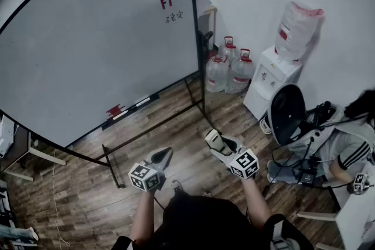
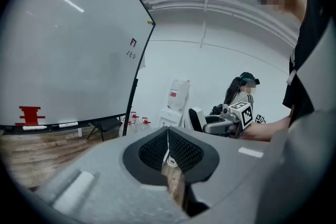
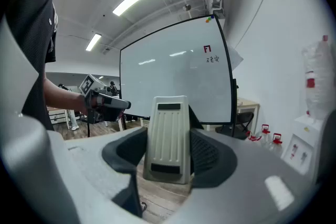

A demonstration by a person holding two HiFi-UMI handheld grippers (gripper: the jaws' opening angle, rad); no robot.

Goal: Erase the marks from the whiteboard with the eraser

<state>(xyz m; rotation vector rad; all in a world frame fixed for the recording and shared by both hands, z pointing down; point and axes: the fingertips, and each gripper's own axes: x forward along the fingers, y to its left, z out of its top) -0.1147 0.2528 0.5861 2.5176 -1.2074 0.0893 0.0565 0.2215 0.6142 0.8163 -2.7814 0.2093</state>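
Approach seems to be the step in hand: the right tool [image 1: 218,143] is pinching the eraser [image 3: 168,136], a pale ribbed block standing upright between its jaws, while the left tool [image 2: 168,150] has its jaws pressed together on nothing. Both are held low in front of the person, well apart from the whiteboard [image 1: 99,38], so no wiping has begun. The marks sit near the board's upper right corner: a small red mark [image 1: 166,3] with a black scribble [image 1: 174,16] just below it; the rest of the board looks bare. The next move, as I judge it, calls for stepping closer and raising the right tool high, so that the eraser's wiping face meets the board over those marks. No work surface is in play; the board stands on a dark frame on the wood-plank floor [image 1: 76,196], and its ledge [image 1: 154,97] holds a red object [image 1: 115,110] and what look like markers. To the right, by the white wall, are water jugs [image 1: 225,70], a dispenser [image 1: 275,82], a fan [image 1: 287,114] and a seated person [image 1: 345,146].
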